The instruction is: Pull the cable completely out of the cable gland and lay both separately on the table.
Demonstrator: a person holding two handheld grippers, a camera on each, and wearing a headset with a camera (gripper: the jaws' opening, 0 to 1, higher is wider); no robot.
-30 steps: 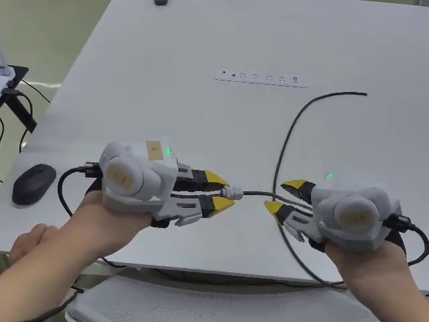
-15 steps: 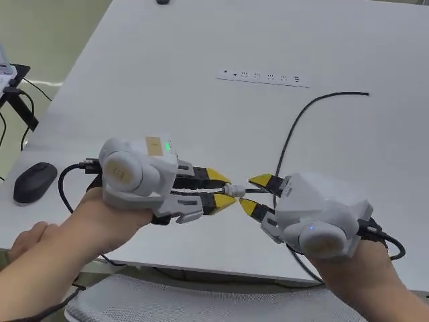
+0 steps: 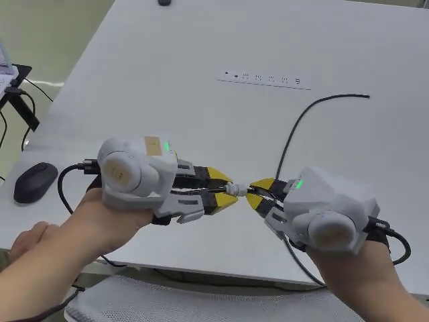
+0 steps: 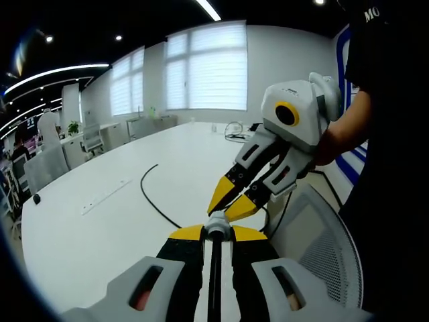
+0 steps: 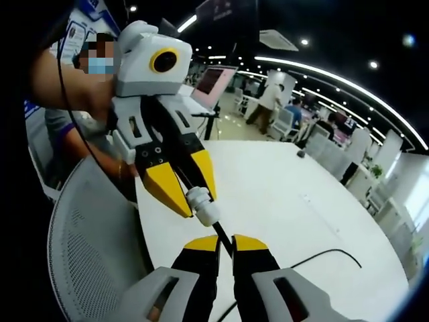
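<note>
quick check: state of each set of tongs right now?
Left tongs: closed on the cable gland.
Right tongs: closed on the cable, just beyond the gland.

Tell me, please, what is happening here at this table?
A person holds a tool in each hand over the near edge of a white table. The left tool is shut on a small white cable gland. The right tool is shut on the black cable right beside the gland. The cable is not yet out of the gland, and its far length lies across the table.
</note>
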